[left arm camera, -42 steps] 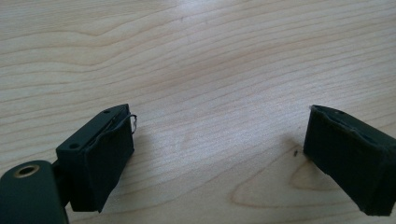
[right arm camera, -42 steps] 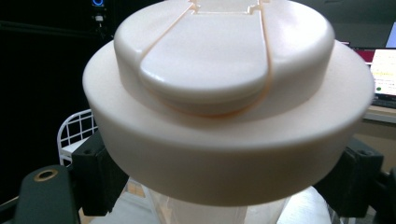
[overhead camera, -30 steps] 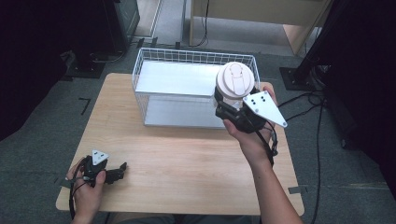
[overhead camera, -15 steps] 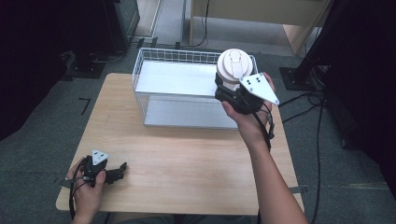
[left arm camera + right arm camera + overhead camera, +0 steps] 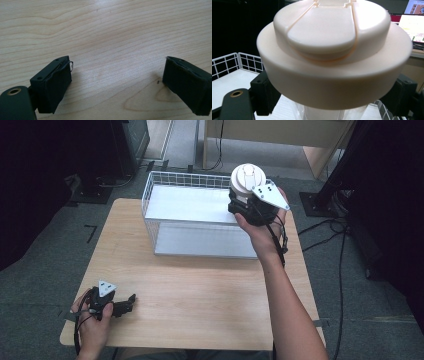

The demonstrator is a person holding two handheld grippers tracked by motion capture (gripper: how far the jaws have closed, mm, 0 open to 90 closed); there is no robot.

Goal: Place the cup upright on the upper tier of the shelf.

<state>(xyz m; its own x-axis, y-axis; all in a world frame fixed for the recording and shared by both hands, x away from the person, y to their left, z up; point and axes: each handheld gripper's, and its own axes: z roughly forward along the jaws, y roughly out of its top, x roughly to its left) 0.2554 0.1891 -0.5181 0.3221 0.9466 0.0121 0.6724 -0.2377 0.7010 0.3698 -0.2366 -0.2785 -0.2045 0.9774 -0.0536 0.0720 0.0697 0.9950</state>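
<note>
Right gripper [image 5: 245, 205] fingers clamp a white-lidded container [image 5: 247, 179] above the wire basket [image 5: 150, 195]; left gripper [image 5: 122, 306] rests wide open on the table [image 5: 200, 290].

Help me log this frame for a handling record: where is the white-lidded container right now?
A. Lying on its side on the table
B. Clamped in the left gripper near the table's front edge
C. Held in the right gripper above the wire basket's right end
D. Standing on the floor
C: the right gripper grips the white-lidded container below its lid, above the wire basket.
</note>
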